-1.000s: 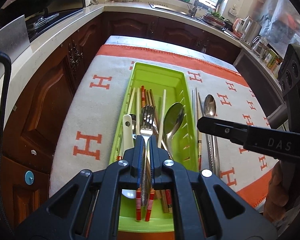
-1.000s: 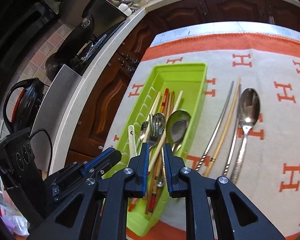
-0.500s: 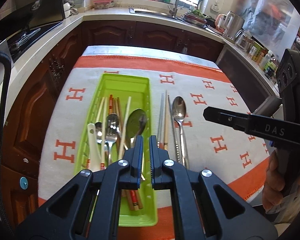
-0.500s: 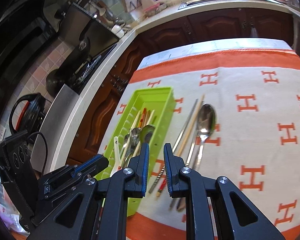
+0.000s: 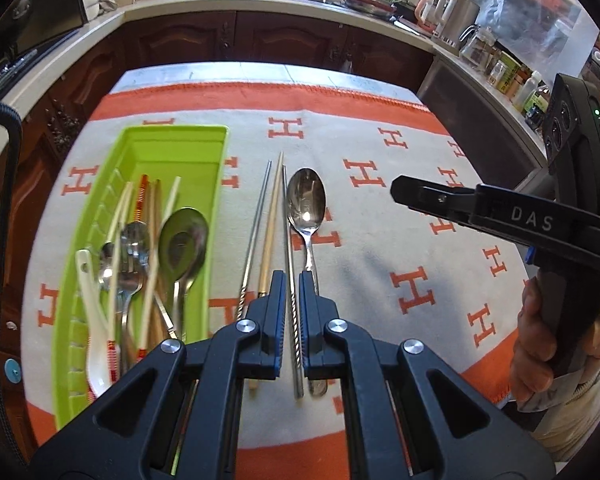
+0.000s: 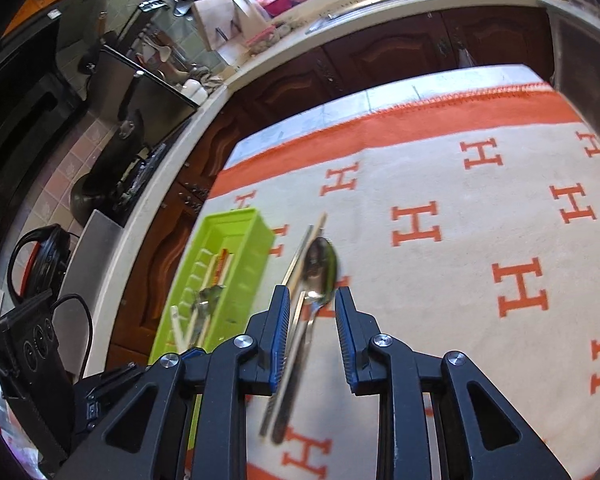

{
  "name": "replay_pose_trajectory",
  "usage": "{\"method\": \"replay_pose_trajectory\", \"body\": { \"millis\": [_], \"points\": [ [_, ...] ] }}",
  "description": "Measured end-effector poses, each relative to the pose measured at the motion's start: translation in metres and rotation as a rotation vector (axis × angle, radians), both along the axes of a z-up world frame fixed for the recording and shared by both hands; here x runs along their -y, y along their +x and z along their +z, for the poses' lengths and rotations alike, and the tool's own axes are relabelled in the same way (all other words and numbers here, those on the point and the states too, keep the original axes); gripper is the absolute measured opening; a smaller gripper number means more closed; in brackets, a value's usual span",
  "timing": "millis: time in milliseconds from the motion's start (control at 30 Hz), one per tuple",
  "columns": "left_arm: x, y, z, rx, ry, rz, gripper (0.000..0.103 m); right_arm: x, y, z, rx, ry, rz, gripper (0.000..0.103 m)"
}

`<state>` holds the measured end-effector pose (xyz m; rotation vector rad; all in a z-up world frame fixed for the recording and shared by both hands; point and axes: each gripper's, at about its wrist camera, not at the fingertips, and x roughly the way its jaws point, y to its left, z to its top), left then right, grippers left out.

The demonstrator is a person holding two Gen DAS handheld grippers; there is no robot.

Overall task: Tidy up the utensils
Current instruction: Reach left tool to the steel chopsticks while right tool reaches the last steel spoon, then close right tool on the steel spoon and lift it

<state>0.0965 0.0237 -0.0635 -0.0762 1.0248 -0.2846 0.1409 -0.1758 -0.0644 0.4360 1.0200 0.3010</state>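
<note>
My right gripper [image 6: 312, 312] is the one lined up for the next pick: the loose steel spoon [image 6: 319, 268] lies on the cloth directly ahead and below it, long axis running along my pointing line, bowl far, handle coming back toward me between the two blue pads. The jaws are opening, with nothing pressed by them; the handle only appears framed in the gap, well under the fingers, from what I can judge. This view is motion-blurred.

My left gripper [image 5: 293, 280] is clenched and empty. A twisted metal chopstick [image 5: 290, 264] shows through its slit but it lies flat on the cloth, not gripped. The left is about as near to the pile, but it is closed, so I'd say the right takes this one.

Loose items on the tabletop, all roughly parallel: another thin metal chopstick [image 5: 256, 220], a pale wooden chopstick [image 5: 272, 216], and the spoon [image 5: 305, 204], just beside one another, right of the green tray [image 5: 216, 184].

The tray is rigid lime plastic with a slotted wall and already holds forks, spoons, chopsticks and a white ceramic spoon [image 5: 90, 300].

The cloth [image 5: 380, 240] is fuzzy, cream with an orange H print. The steel is smooth and slippery, and the handle is low-profile.
</note>
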Motion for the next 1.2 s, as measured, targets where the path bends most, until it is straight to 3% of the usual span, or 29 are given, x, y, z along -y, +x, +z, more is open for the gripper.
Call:
{"method": "replay_pose_trajectory", "body": {
  "millis": [267,500,633,700,967,1200],
  "points": [
    [0.02,0.033,-0.039,-0.092,0.005,-0.001,0.004,-0.005,0.045,-0.061,-0.067,0.077,0.05,0.023],
    [0.015,0.044,-0.045,-0.114,-0.005,0.009,0.004,-0.033,0.07,-0.098,-0.086,0.066,0.114,0.023],
    [0.013,0.047,-0.048,-0.129,-0.015,0.009,0.004,-0.047,0.073,-0.103,-0.04,0.062,0.13,0.019],
    [0.012,0.047,-0.049,-0.134,-0.017,0.009,0.004,-0.051,0.076,-0.109,-0.045,0.064,0.141,0.004],
    [0.013,0.049,-0.05,-0.139,-0.005,0.012,0.004,-0.02,0.066,-0.106,-0.024,0.125,0.054,0.002],
    [0.013,0.051,-0.052,-0.127,0.043,0.034,0.004,0.016,0.042,-0.086,0.016,0.176,0.006,0.002]
  ]
}}
